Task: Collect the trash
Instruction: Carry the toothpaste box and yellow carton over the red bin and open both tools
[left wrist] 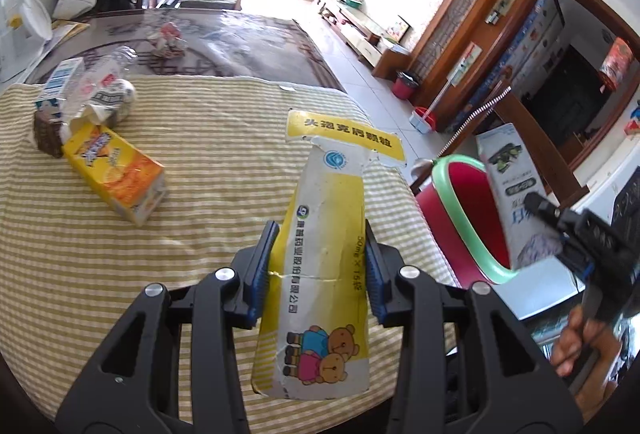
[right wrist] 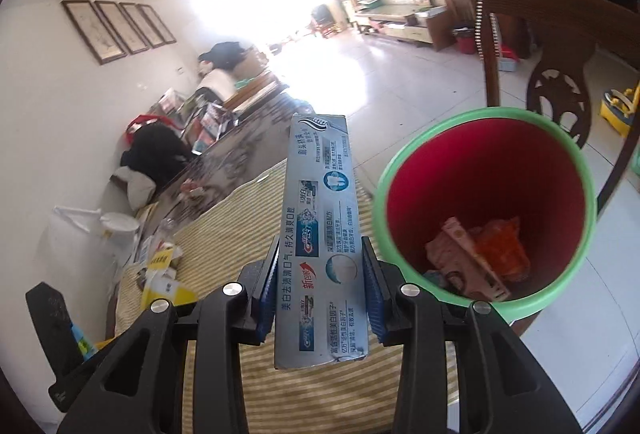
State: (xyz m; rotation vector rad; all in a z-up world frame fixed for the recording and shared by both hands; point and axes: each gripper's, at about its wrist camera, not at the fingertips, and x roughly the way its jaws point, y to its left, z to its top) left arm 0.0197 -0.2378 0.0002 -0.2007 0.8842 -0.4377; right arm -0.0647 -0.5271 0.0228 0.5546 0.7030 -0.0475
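The striped tablecloth covers the near end of the table, and just past its right-hand edge stands the red bin with a green rim, mouth open upward and some scraps already at the bottom. Everything here turns on that bin: it lies to the right of both held boxes and below them, off the table's edge, with the chair close behind it and bare floor beyond.

The right gripper is clamped on the long grey-blue toothpaste box, pads pressing its two narrow sides, long axis running straight out along the fingers. Its far end is nearly level with the bin's near rim, so this hand is the nearer one; I judge it needs only a short swing right to get over the opening.

The left gripper pinches the torn yellow-and-white medicine box, also lengthwise, above the cloth and further from the bin.

Still left on the cloth, well apart at the far left: an orange-yellow carton, a crushed plastic bottle and a blue-and-white box.
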